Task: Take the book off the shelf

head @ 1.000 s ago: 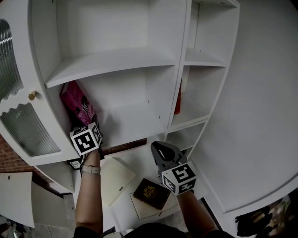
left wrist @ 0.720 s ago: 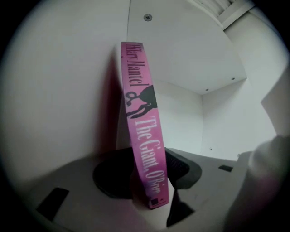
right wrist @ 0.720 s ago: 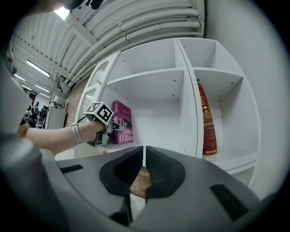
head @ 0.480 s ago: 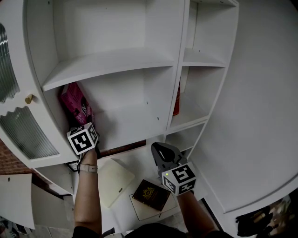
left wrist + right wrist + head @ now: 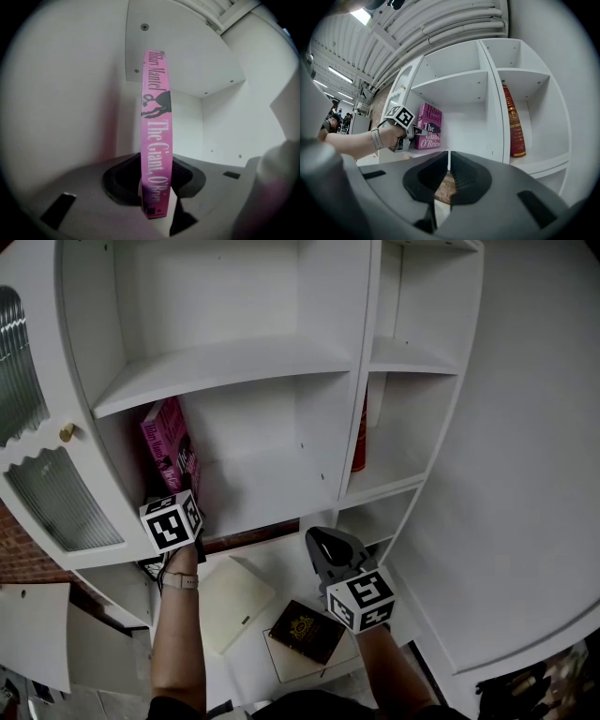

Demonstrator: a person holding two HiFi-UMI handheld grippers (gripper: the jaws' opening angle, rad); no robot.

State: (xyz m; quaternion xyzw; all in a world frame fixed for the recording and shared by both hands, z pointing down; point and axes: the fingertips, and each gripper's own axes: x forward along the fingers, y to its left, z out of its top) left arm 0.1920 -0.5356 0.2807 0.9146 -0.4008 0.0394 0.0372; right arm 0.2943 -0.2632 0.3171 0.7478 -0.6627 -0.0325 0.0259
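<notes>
The left gripper (image 5: 192, 493) reaches into the wide left bay of the tall white wooden shelving unit (image 5: 234, 362), at the second open shelf. Its jaws, which have just been closing, are clamped on the lower spine of the pink paperback book with white lettering (image 5: 157, 117). Dark ribbed pads press the spine from both sides. The book stands upright near the bay's left wall, spine outward, with its foot down at the shelf board. Whether it rests on the board or is lifted clear of it cannot be told. A pale strap (image 5: 181, 581) circles the wrist behind this gripper.

The right gripper (image 5: 328, 545) is held lower, in front of the unit and well apart from the pink book. It points level at the shelves. Its jaws are drawn together — only a thin slit shows between the pads — and nothing is in them.

In the narrow right bay, a slim red hardback with gold bands (image 5: 513, 122) stands upright just beside the divider.

On the low white surface below, between the two forearms, lie a cream rectangular notebook (image 5: 234, 601) and a dark brown book with a gold emblem (image 5: 302, 629). The brown book rests on a white sheet (image 5: 286, 664).

At the far left of the unit is a ribbed-glass cabinet door (image 5: 56, 502) with a small brass knob (image 5: 67, 432).
</notes>
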